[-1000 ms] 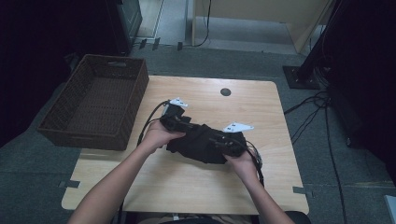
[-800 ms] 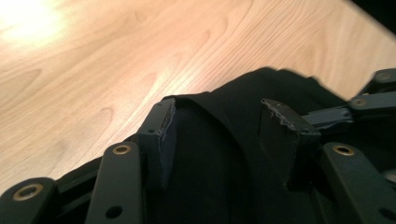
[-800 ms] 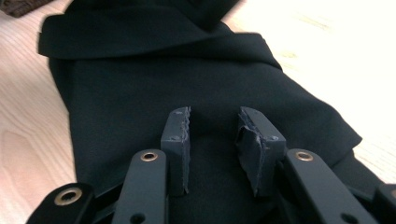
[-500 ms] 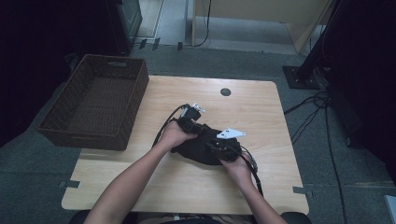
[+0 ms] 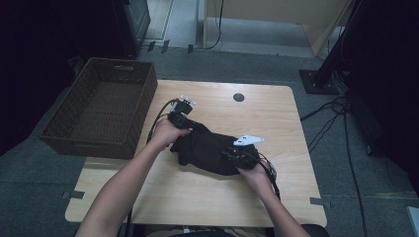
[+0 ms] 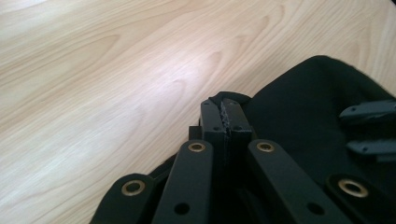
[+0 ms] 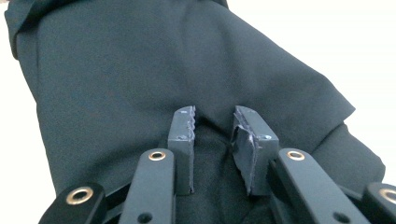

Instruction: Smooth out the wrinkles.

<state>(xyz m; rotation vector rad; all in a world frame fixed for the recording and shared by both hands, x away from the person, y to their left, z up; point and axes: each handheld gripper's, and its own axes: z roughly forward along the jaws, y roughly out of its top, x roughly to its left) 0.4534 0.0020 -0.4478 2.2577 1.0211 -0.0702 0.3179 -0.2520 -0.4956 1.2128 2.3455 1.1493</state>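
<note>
A black cloth lies crumpled in the middle of the wooden table. My left gripper is at its upper left end. In the left gripper view that gripper has just been closing and is shut, with an edge of the cloth pinched at the tips. My right gripper sits on the cloth's right end. Its jaws have just been closing a little, and a fold of the cloth is squeezed between the pads. The right gripper's jaws also show at the far right of the left gripper view.
A dark wicker basket stands off the table's left edge. A round black grommet sits near the table's far edge. Cables run over the floor on the right. Bare wood stretches in front of the cloth.
The left gripper reached right onto the cloth, shut, and drew back left with the cloth's edge, so the cloth lies longer. The right hand has stayed in place.
</note>
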